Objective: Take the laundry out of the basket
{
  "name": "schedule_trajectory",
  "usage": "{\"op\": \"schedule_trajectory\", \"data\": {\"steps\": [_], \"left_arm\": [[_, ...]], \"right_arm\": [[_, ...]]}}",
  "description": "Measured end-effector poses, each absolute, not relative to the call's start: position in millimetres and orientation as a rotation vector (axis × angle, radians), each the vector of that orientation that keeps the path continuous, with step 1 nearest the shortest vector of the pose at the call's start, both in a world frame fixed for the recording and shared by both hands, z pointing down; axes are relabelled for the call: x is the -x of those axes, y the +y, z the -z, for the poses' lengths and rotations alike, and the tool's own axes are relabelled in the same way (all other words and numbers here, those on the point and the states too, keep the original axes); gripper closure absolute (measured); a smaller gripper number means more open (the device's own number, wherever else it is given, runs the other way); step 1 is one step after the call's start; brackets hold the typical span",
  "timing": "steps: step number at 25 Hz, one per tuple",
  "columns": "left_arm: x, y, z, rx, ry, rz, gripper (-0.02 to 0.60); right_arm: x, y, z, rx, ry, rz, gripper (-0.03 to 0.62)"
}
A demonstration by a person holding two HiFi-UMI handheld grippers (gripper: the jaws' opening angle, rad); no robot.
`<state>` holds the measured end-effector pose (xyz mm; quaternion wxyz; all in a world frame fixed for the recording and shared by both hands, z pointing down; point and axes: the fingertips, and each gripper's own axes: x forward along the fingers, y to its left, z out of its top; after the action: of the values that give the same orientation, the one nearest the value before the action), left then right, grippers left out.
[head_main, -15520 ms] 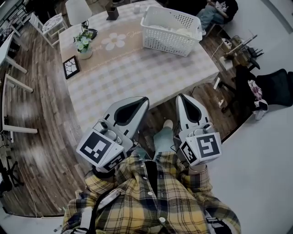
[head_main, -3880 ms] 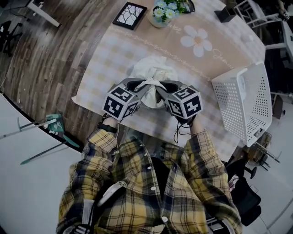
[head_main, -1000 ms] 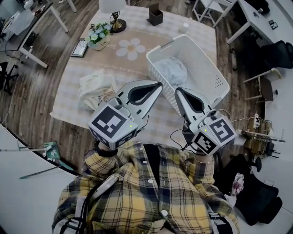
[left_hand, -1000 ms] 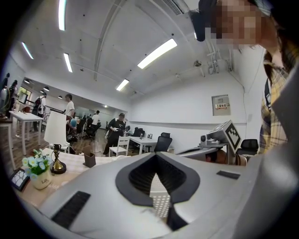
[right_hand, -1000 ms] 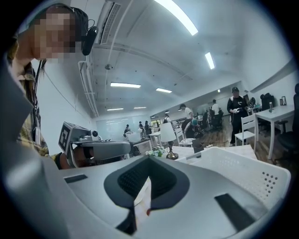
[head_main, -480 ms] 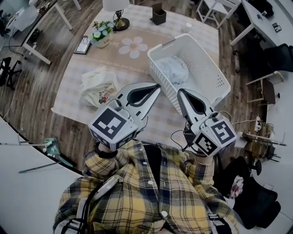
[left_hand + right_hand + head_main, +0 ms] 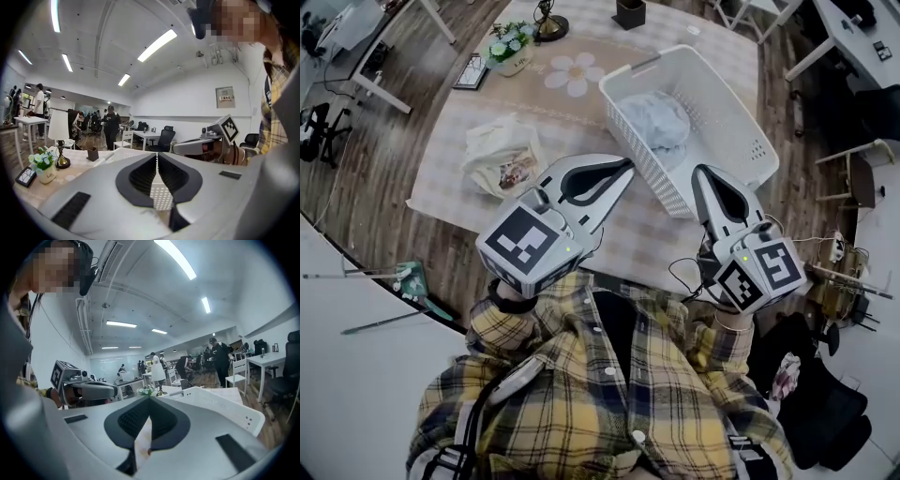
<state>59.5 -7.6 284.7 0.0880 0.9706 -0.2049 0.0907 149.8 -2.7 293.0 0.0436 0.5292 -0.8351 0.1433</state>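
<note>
Though held side by side just before the plaid shirt point(image 7: 609, 394), unlike in the jaws. On the left gripper point(image 7: 628, 169), fingers parted by a thin slit and opening, with nothing between them, only basket mesh seen through the gap. On the right gripper point(image 7: 698, 173), fingers pressed together at the tips, pinching nothing. Readable only in the two gripper views; from the head, just the jaws' backs and the marker cubes.

Just past the tips, on the table point(image 7: 562, 122), the white basket point(image 7: 727, 112), with one pale bundle of laundry point(image 7: 661, 127) lying in its left half. To the left and well apart from it, a second heap point(image 7: 506, 159) out on the checked cloth. Both bundles plain only from the head; in the gripper views, hidden behind the basket wall and the jaws.

Farther along the table: a frame point(image 7: 472, 70), flowers point(image 7: 511, 42), a lamp point(image 7: 546, 19), a dark box point(image 7: 628, 11).

Given by the gripper views alone: the room beyond, with desks point(image 7: 145, 136), chairs point(image 7: 164, 138), ceiling lights point(image 7: 157, 44) and people point(image 7: 111, 126) standing far back.
</note>
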Motion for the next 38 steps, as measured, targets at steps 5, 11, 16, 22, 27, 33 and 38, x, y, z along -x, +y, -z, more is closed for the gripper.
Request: {"op": "schedule_trajectory", "data": {"steps": [5, 11, 16, 22, 27, 33, 38], "left_arm": [[-63.6, -16.2, -288.7, -2.904, -0.586, -0.327, 0.534], [-72.0, -41.3, -295.9, -2.914, -0.541, -0.392, 0.520], [-91.1, -74.9, -304.3, -2.992, -0.449, -0.470, 0.468], [-115.4, -116.8, -326.9, -3.056, -0.344, -0.673, 0.412], [-141.3, -139.9, -349.8, -3.063, -0.171, -0.832, 0.393], [-173.9, -156.2, -383.5, -3.067, -0.004, -1.082, 0.336], [-198.3, -156.9, -415.6, -2.998, 0.183, -1.282, 0.291]], "right_arm": [[-159.9, -14.7, -297.9, -1.608, -2.509, -0.421, 0.592], [-169.8, -38.7, -306.0, -1.570, -2.425, -0.398, 0.551], [-182.3, -64.0, -315.1, -1.543, -2.399, -0.419, 0.549], [-197.5, -94.2, -343.1, -1.468, -2.360, -0.502, 0.488], [-203.3, -117.4, -374.9, -1.317, -2.325, -0.561, 0.411], [-209.3, -130.6, -421.0, -1.144, -2.232, -0.621, 0.310], [-206.6, -129.1, -455.6, -1.029, -2.166, -0.665, 0.282]]}}
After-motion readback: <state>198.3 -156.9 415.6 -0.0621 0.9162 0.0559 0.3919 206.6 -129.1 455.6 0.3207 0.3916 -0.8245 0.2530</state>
